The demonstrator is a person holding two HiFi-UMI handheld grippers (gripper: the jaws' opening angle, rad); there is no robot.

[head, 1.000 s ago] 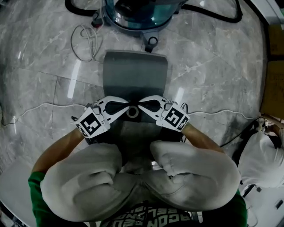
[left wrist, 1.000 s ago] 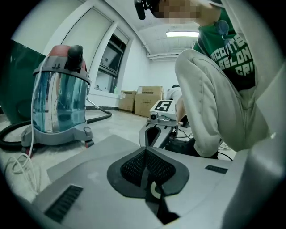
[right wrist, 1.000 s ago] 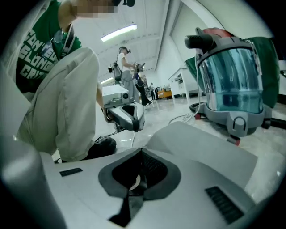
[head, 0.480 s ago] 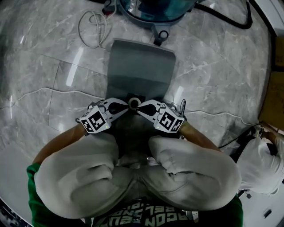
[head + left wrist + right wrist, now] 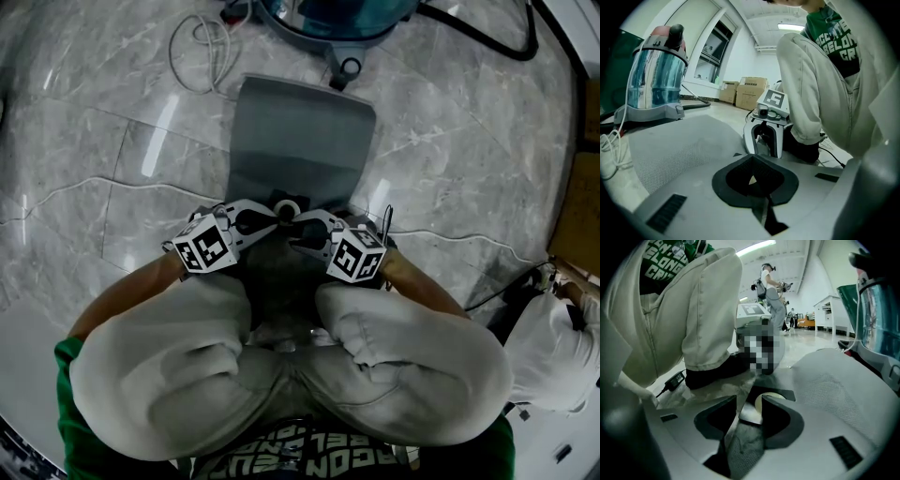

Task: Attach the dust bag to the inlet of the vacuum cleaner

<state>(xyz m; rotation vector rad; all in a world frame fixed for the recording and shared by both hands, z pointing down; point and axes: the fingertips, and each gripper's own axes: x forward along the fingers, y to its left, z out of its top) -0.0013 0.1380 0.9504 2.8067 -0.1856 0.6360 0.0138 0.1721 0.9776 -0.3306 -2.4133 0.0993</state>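
Note:
The grey dust bag (image 5: 300,141) lies flat on the marble floor, its round collar (image 5: 287,204) at the near end. Behind it stands the vacuum cleaner (image 5: 328,19) with a clear blue tank (image 5: 656,84). My left gripper (image 5: 265,222) is shut on the collar end from the left; its pads (image 5: 754,180) meet on a thin sliver. My right gripper (image 5: 298,232) is at the collar's right side and its jaws are opening. Bag cloth (image 5: 745,441) and the collar's card (image 5: 751,412) lie between them, unpressed.
A white cord (image 5: 202,56) is coiled left of the vacuum and a black hose (image 5: 487,37) runs to its right. Cardboard (image 5: 574,187) and a white sack (image 5: 553,347) sit at the right, with a black cable (image 5: 497,292). My bent knees (image 5: 281,375) are close behind the grippers.
Both grippers have sunk toward the floor with the bag's collar. The right gripper has rolled and its jaws have come apart off the collar; the left stays closed.

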